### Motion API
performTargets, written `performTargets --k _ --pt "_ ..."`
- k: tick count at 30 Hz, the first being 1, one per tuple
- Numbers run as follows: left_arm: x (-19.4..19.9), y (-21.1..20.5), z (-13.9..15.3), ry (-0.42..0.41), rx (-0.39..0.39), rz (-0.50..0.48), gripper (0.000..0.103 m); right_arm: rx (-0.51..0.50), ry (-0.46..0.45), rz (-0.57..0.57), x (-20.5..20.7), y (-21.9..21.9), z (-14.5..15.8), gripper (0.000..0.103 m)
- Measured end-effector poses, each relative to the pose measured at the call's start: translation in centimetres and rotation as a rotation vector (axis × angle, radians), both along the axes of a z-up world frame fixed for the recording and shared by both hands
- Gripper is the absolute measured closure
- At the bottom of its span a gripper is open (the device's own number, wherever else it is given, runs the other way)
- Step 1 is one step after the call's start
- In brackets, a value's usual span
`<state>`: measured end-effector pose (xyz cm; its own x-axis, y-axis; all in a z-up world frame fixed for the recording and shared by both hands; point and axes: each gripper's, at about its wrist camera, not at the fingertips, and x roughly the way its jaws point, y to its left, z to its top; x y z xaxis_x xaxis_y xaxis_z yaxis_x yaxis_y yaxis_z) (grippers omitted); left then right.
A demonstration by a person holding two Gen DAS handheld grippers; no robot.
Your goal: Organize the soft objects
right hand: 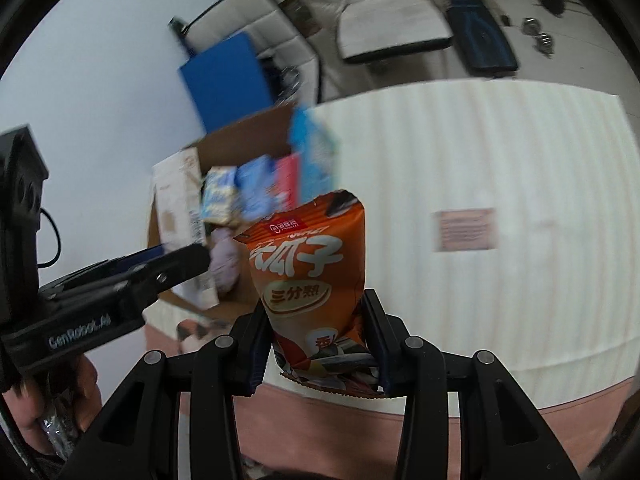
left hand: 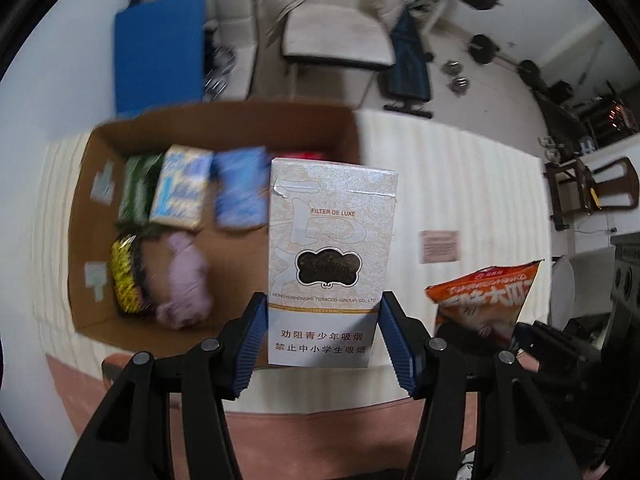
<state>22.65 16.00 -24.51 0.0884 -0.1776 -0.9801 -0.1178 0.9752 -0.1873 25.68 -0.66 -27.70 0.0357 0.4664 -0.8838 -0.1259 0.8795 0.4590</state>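
Note:
My left gripper (left hand: 322,334) is shut on a white cigarette pack (left hand: 330,256) and holds it upright above the near right corner of an open cardboard box (left hand: 224,124). My right gripper (right hand: 316,346) is shut on an orange sunflower-seed bag (right hand: 310,280), held upright above the table's near edge; the bag also shows in the left wrist view (left hand: 486,300). The box holds a green packet (left hand: 138,190), a pale blue-and-white pack (left hand: 182,192), a blue pack (left hand: 240,192), a yellow-black packet (left hand: 126,278) and a lilac cloth bundle (left hand: 186,280).
The box sits on the left of a table with a cream striped cloth (left hand: 452,184). A pinkish card (left hand: 440,246) lies on the cloth to the right. Behind the table stand a blue board (left hand: 158,52), a pale chair (left hand: 336,36) and weights (left hand: 484,48).

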Motion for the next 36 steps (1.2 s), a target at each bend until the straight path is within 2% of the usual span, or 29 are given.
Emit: performTargets --k 6,10,12,14,15,17,23,32,36 --pt "0.8 5.1 -5.6 0.132 -0.063 0.065 0.050 -0.039 0.042 0.043 -0.7 8.1 -3.5 0.058" --pt "1.8 6.3 -8.1 0.178 -0.103 0.062 0.049 -0.090 0.043 0.055 -0.3 10.2 -5.2 0.058" --pt "2.3 6.5 -8.8 0.193 -0.094 0.045 0.049 -0.118 0.034 0.047 0.3 10.9 -6.3 0.058" --pt "2.6 6.5 -9.3 0.209 -0.095 0.034 0.049 -0.159 0.033 0.055 1.3 11.4 -7.6 0.055" --pt "2.7 6.5 -9.5 0.216 -0.105 0.025 0.049 -0.163 0.040 0.054 1.1 11.7 -7.6 0.048" --pt "2.7 6.4 -9.3 0.222 -0.108 0.013 0.049 -0.161 0.042 0.041 1.2 11.9 -7.9 0.036" --pt "2.8 7.5 -8.9 0.208 -0.101 0.015 0.049 -0.204 0.037 0.028 2.3 12.5 -7.9 0.035" --pt "1.4 10.1 -5.8 0.102 0.008 0.029 0.049 -0.285 0.004 0.029 1.4 12.3 -6.0 0.035" --pt "0.0 11.2 -3.8 0.036 0.067 0.034 0.034 -0.313 -0.012 0.032 0.9 12.5 -5.5 0.035"
